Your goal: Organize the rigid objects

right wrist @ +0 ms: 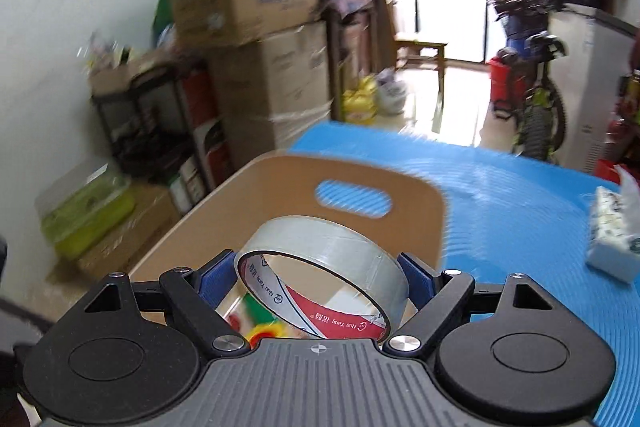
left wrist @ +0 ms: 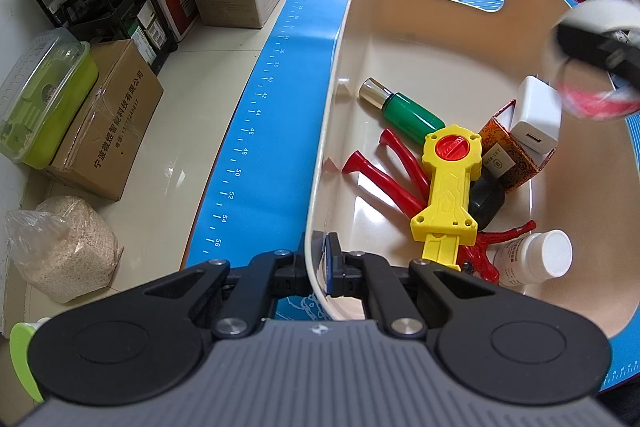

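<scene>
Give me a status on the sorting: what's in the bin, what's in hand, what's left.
Done: the beige bin already holds a green bottle, yellow toy, red pieces, white charger, patterned box and white bottle.
In hand: the left tool clamps the bin's rim; the right tool carries a tape roll above the bin.
Left: dropping the tape; a tissue pack lies on the blue mat.

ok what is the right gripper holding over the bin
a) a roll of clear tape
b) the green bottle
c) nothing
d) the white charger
a: the right gripper is shut on the roll of clear tape above the beige bin, while the green bottle and white charger lie inside it.
</scene>
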